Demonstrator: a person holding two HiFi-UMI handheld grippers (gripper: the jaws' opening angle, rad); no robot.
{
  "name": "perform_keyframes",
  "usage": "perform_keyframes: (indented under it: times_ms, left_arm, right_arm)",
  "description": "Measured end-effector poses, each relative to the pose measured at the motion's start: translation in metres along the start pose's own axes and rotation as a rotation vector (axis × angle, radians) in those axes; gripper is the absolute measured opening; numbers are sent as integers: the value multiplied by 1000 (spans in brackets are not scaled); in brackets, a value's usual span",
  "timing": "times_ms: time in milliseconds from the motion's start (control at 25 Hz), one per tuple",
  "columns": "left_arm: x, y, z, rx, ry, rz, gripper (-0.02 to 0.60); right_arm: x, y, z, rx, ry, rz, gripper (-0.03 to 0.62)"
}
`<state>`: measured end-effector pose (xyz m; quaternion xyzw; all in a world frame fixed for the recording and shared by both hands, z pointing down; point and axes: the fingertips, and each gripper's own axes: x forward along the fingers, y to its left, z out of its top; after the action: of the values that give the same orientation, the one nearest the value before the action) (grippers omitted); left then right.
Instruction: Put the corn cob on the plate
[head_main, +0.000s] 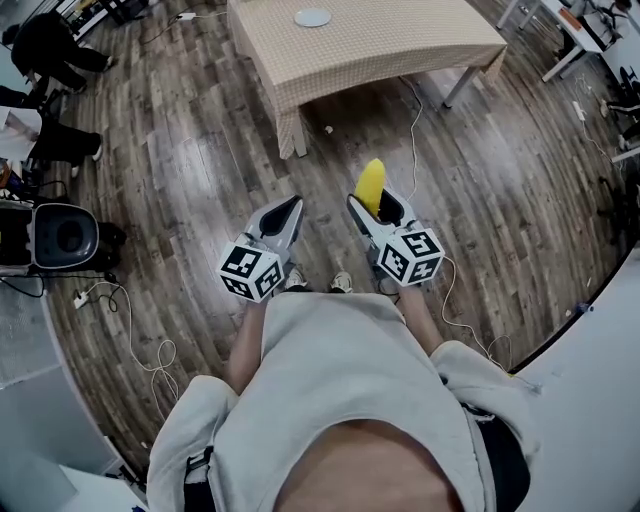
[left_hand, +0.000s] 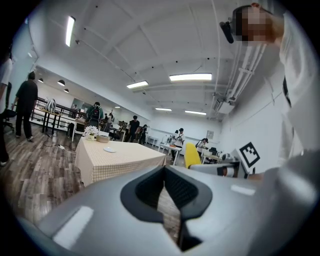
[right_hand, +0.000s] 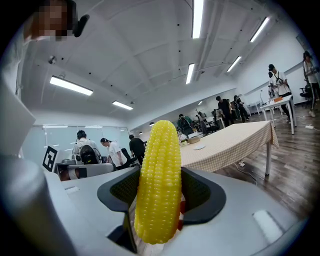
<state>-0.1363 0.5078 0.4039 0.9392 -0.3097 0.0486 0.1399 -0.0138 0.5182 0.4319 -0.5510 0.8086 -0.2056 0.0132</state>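
A yellow corn cob (head_main: 371, 183) stands upright between the jaws of my right gripper (head_main: 372, 202), which is shut on it. In the right gripper view the corn cob (right_hand: 159, 187) fills the middle, with both dark pads against its sides. The white plate (head_main: 313, 17) lies on a table with a checked cloth (head_main: 400, 50) several steps ahead; the plate shows small in the left gripper view (left_hand: 109, 149) and the right gripper view (right_hand: 199, 147). My left gripper (head_main: 288, 209) is beside the right one at waist height, shut and holding nothing (left_hand: 163, 172).
Wooden floor lies between me and the table. A cable (head_main: 413, 130) runs from the table leg towards my feet, and another cable (head_main: 130, 335) lies at the left. A dark round unit (head_main: 62, 236) stands at the left. White desks (head_main: 560, 30) and people stand further off.
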Motion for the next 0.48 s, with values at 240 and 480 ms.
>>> perform_keyframes:
  times_ms: [240,480]
  left_arm:
    - [9,-14,-9,-9,-4,10,8]
    - [18,-17,-13,-21,-9,14,8]
  right_arm:
    - [-9,-11,-3,-11,6,17,253]
    - [-11,-20,-6,3,4,21,253]
